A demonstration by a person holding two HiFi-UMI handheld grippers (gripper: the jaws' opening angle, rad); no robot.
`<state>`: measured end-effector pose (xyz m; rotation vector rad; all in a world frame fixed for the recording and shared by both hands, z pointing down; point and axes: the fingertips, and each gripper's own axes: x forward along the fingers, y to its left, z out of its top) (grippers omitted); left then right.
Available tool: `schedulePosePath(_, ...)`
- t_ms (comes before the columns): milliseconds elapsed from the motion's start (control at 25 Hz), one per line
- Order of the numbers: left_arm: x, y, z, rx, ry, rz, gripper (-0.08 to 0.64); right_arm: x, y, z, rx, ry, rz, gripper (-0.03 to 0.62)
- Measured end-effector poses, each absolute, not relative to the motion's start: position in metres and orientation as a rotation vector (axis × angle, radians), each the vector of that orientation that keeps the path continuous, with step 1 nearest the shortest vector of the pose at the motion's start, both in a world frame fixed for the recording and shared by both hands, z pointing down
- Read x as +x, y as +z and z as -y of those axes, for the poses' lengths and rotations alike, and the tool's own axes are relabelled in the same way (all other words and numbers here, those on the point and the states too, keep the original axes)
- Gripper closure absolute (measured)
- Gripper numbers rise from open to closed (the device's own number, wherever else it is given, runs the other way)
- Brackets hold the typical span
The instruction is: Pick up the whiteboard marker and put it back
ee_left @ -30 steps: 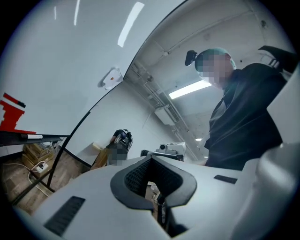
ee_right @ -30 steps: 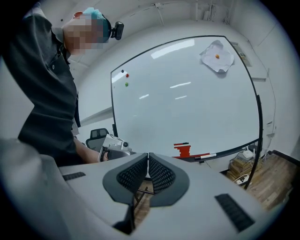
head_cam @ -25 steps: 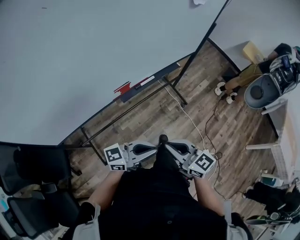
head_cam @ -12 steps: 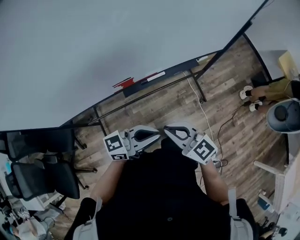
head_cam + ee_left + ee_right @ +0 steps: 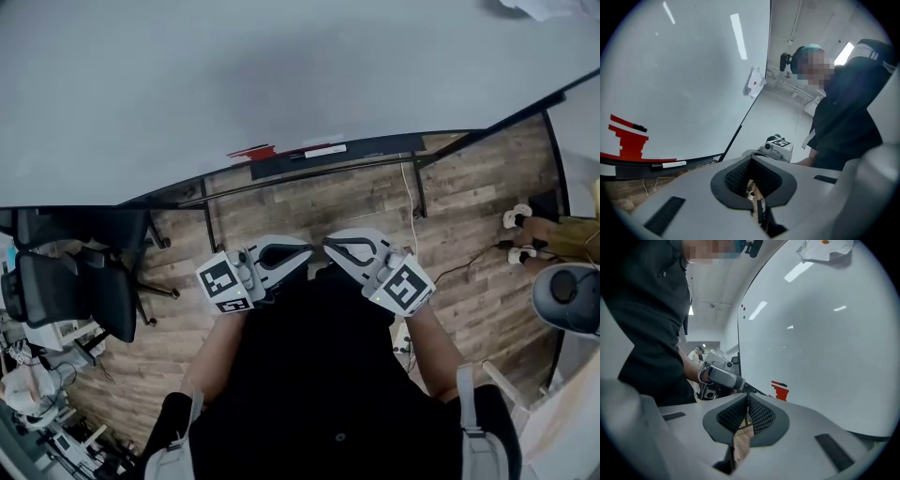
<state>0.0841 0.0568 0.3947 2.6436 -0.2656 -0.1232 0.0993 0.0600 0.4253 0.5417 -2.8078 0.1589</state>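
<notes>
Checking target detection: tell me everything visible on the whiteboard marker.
The whiteboard marker is a slim stick with a white barrel and a dark cap at one end. It lies flat and lengthwise on the dark tray along the bottom edge of the whiteboard. Nothing else touches it. Any print is too small to read.

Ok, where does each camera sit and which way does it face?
Head view: on the person's head, looking steeply down at the white whiteboard, its dark tray and wooden floor; black-shirted torso, forearms show.
Left gripper view: on the left gripper, facing the tray's white black-capped marker; shut jaws, torso show.
Right gripper view: on the right gripper, facing the whiteboard; shut jaws show.
Shared: both gripper views catch the red stepped shape.
</notes>
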Motion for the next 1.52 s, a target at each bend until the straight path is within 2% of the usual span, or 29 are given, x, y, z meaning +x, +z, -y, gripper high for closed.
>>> schedulePosePath(840,0.034,0.430,0.051,2.739,0.002,0.358,0.549,0.074,0.436,0.049,0.705,0.038,2.560,0.572)
schedulePosePath(1520,0.032,0.448,0.064,2.708,-0.009,0.306,0.549,0.087,0.487,0.104,0.763,-0.055,2.400,0.559)
